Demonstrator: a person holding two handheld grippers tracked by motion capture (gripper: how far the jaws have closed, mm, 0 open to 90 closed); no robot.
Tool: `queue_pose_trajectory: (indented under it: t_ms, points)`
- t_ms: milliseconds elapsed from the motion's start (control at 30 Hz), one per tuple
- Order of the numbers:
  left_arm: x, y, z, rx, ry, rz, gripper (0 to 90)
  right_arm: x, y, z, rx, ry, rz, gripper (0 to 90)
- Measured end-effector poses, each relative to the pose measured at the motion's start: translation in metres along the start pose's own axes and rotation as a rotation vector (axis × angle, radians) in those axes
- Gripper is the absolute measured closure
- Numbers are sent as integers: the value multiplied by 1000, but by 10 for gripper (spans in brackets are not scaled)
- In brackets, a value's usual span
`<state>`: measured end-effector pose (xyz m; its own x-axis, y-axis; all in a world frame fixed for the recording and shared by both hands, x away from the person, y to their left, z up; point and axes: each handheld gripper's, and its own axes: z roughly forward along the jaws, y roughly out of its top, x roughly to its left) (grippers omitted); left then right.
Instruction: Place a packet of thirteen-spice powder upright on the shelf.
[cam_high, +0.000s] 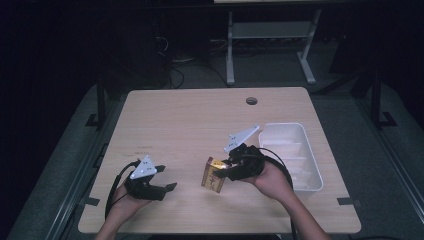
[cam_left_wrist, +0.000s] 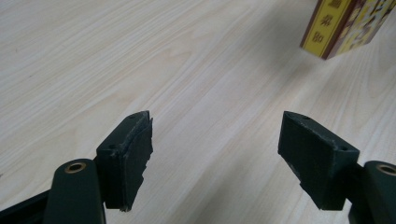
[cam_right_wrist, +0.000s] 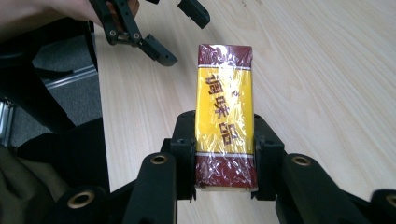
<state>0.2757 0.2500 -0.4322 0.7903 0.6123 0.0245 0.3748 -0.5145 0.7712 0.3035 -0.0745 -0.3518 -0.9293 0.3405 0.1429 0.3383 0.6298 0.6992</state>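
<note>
My right tool (cam_right_wrist: 223, 154) grips the wrapped box (cam_right_wrist: 225, 116) just above the worktop (cam_high: 190, 120); the left tool (cam_left_wrist: 217, 154) stands open and empty. I judge placing into the white bin (cam_high: 312, 150) remains.

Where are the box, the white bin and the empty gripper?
box (cam_right_wrist: 224, 116): right gripper view, its yellow wrapped face.
white bin (cam_high: 315, 176): high view, its right rim.
left gripper (cam_left_wrist: 215, 154): left gripper view, the gap midway between its open fingertips.
</note>
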Motion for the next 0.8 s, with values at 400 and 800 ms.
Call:
queue_pose_trajectory:
  t_ms: [400,800]
  points:
    - [9,-5,-5,-4,19,-21,244,-4,5,-23,21,0,-34,677]
    - [16,-8,-9,-22,40,-39,239,-9,4,-49,17,-21,-41,678]
